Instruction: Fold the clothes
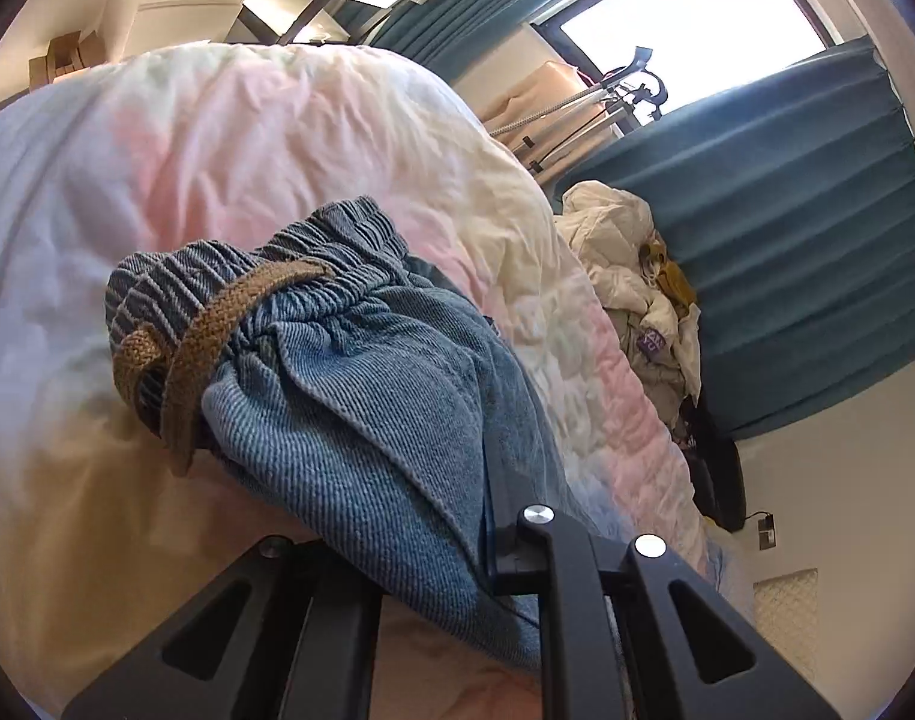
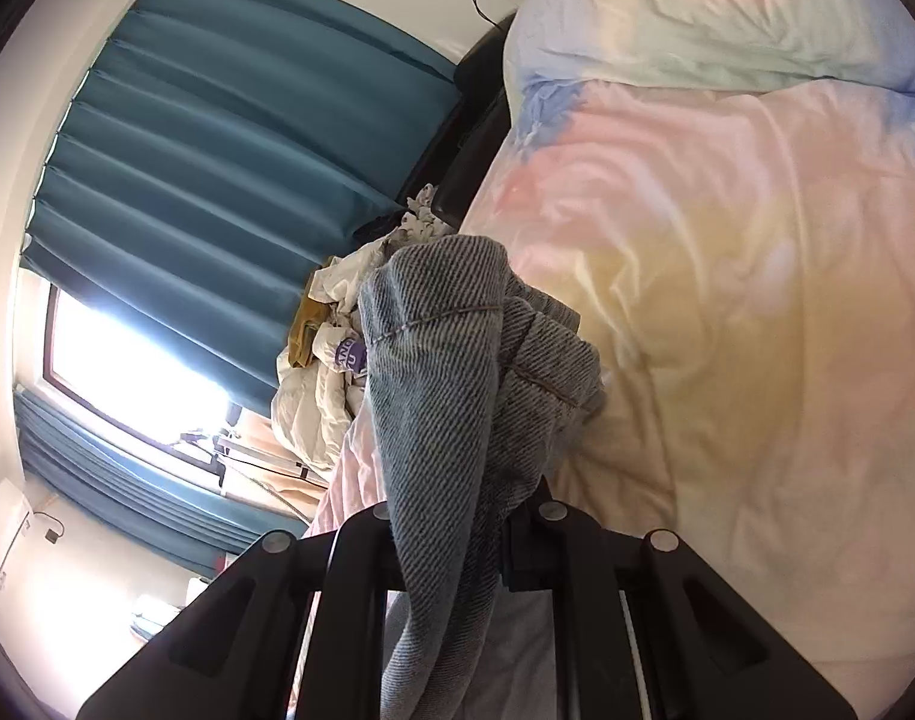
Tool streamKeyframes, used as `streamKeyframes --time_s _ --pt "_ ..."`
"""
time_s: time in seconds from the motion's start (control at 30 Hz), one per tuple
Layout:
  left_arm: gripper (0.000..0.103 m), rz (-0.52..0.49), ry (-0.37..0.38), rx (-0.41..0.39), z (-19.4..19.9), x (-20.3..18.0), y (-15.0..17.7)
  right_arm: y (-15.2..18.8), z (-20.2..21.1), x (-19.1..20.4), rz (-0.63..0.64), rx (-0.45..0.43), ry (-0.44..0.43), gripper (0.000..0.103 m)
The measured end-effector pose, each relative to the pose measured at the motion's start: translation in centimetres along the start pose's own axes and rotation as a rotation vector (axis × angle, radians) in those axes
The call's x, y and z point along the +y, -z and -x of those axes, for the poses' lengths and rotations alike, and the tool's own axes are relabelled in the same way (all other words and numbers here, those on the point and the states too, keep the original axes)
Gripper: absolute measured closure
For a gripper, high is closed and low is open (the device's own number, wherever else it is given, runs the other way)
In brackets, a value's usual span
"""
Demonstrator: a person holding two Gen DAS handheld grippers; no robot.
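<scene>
The fingers of the left gripper [image 1: 487,546] pinch blue denim trousers [image 1: 361,384] a little below the elastic waistband [image 1: 313,252], where a woven brown belt [image 1: 199,336] loops through. The fingers of the right gripper [image 2: 457,540] are pressed on another part of the same trousers [image 2: 439,396], near a stitched hem, with cloth bunched and trailing back between them. Both ends of the garment are lifted over the bed, whose pastel tie-dye duvet [image 1: 217,138] fills the ground beneath; how much of the denim rests on it I cannot tell. A heap of pale clothes [image 1: 631,276] lies at the far side by the teal curtain [image 1: 787,252].

By my judgement the trousers are being carried or stretched between the two grippers, a stage that fits either spreading them flat for a fold or bringing one end toward the other. Whichever it is, the next move calls for keeping both grips firm, holding the cloth taut so it does not twist, and lowering it evenly onto the duvet.
</scene>
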State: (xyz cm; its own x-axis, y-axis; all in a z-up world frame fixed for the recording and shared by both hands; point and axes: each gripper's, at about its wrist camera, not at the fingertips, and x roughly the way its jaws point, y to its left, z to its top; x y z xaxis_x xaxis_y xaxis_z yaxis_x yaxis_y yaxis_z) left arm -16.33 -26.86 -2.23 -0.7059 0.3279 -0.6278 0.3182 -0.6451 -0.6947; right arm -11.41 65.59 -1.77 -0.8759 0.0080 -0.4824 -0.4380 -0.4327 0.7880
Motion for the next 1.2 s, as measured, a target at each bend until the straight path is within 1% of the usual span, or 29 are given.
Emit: streamKeyframes --time_s 0.1,0.17,0.27,0.33,0.37,0.4,0.43,0.53,0.57,0.6,0.73,0.77,0.8,0.87,0.9,0.97,1.07,1.2 --pt "0.093 0.02 -0.02 0.041 0.3 2.7 2.4 1.1 1.3 -3.1 -0.013 0.03 0.046 0.091" --pt "0.092 0.031 -0.034 0.052 -0.2 3.8 3.3 2.0 1.2 -4.9 -0.02 0.065 0.092 0.091" --pt "0.09 0.01 -0.067 0.052 -0.3 3.7 3.8 3.3 0.8 -7.7 -0.053 0.094 0.135 0.091" --pt "0.089 -0.005 -0.088 0.05 -0.3 3.6 4.2 3.7 0.8 -8.8 -0.068 0.11 0.162 0.09" --pt "0.085 -0.022 -0.1 0.044 0.0 3.2 4.3 3.9 0.9 -9.1 -0.068 0.118 0.177 0.089" --pt "0.083 -0.059 -0.125 0.039 0.2 2.7 4.6 3.8 1.4 -8.7 -0.055 0.119 0.191 0.087" --pt "0.078 -0.104 -0.147 0.033 0.6 2.1 4.8 3.7 2.0 -8.4 -0.042 0.121 0.205 0.086" --pt "0.069 -0.265 -0.217 0.019 2.2 -0.1 5.8 3.5 3.6 -7.5 -0.002 0.127 0.248 0.081" --pt "0.061 -0.303 -0.227 0.014 2.9 -0.7 6.2 3.5 4.1 -7.2 0.011 0.129 0.262 0.079" --pt "0.057 -0.336 -0.226 0.006 3.7 -1.4 6.6 3.4 4.7 -6.8 0.024 0.131 0.276 0.077" --pt "0.056 -0.477 -0.26 -0.029 6.6 -4.4 8.5 3.1 6.8 -5.6 0.077 0.138 0.333 0.075" --pt "0.056 -0.493 -0.256 -0.029 7.1 -5.2 9.0 3.1 7.4 -5.2 0.089 0.138 0.34 0.072" --pt "0.056 -0.507 -0.249 -0.022 7.6 -5.9 9.6 3.2 8.1 -4.6 0.093 0.133 0.324 0.07" --pt "0.056 -0.515 -0.206 0.027 7.8 -7.3 11.0 3.5 9.6 -3.4 0.101 0.122 0.292 0.065" --pt "0.056 -0.509 -0.178 0.057 7.5 -7.9 11.8 3.7 10.2 -2.8 0.104 0.119 0.274 0.065" --pt "0.056 -0.498 -0.122 0.119 6.6 -9.2 13.7 4.7 10.5 -1.4 0.104 0.141 0.231 0.065" --pt "0.056 -0.493 -0.051 0.204 4.9 -11.1 16.9 7.4 10.1 1.2 0.107 0.186 0.163 0.064" --pt "0.056 -0.473 0.007 0.294 1.4 -12.7 20.2 12.9 8.4 5.0 0.16 0.284 0.093 0.063"
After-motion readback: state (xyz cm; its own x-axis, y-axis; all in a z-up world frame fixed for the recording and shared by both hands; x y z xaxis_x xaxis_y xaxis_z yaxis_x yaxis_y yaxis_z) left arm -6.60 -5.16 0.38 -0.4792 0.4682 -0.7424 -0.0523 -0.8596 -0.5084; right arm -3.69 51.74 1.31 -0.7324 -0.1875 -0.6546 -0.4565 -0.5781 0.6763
